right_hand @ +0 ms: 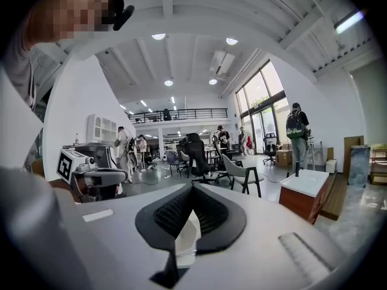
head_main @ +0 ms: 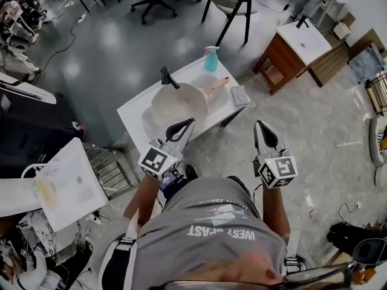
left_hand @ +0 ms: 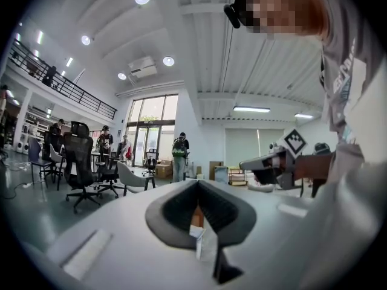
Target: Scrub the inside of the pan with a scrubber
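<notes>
A cream pan with a black handle lies on the small white table in front of me. To its right lie a pink-handled brush and a grey scrubber pad. A teal spray bottle stands at the table's far edge. My left gripper is shut and empty, held at the table's near edge just short of the pan. My right gripper is shut and empty, over the floor to the right of the table. Neither gripper view shows the pan; each shows shut jaws.
A wooden cabinet with a white top stands to the far right. A chair is beyond the table. A white board and a metal rack sit at my left. People and office chairs stand in the hall.
</notes>
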